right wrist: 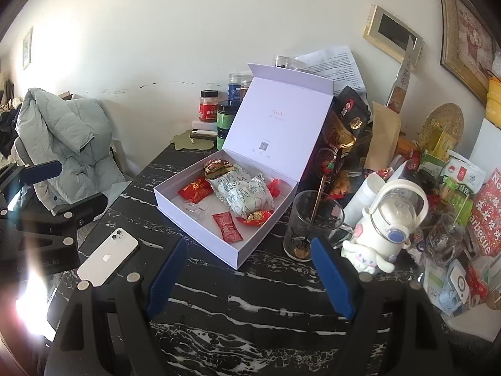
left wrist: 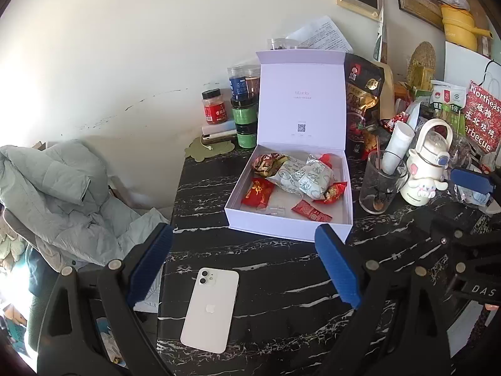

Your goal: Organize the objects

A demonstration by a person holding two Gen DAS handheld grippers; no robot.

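Observation:
A white box [left wrist: 281, 227] with its lid up stands on the black marble table [left wrist: 275, 282]. It holds red and patterned snack packets [left wrist: 300, 175]. A white phone [left wrist: 210, 309] lies face down near the table's front left, between my left gripper's fingers. My left gripper [left wrist: 247, 263] is open and empty above it. In the right wrist view the box [right wrist: 200, 235] is ahead, the phone [right wrist: 108, 257] to the left. My right gripper [right wrist: 250, 275] is open and empty over bare table.
A glass cup [left wrist: 379, 188] with a paper roll and a white cartoon bottle [left wrist: 427, 163] stand right of the box. Snack bags and a red barbecue box [left wrist: 482, 116] crowd the right. Jars [left wrist: 244, 106] stand at the back. A grey jacket [left wrist: 59, 194] hangs left.

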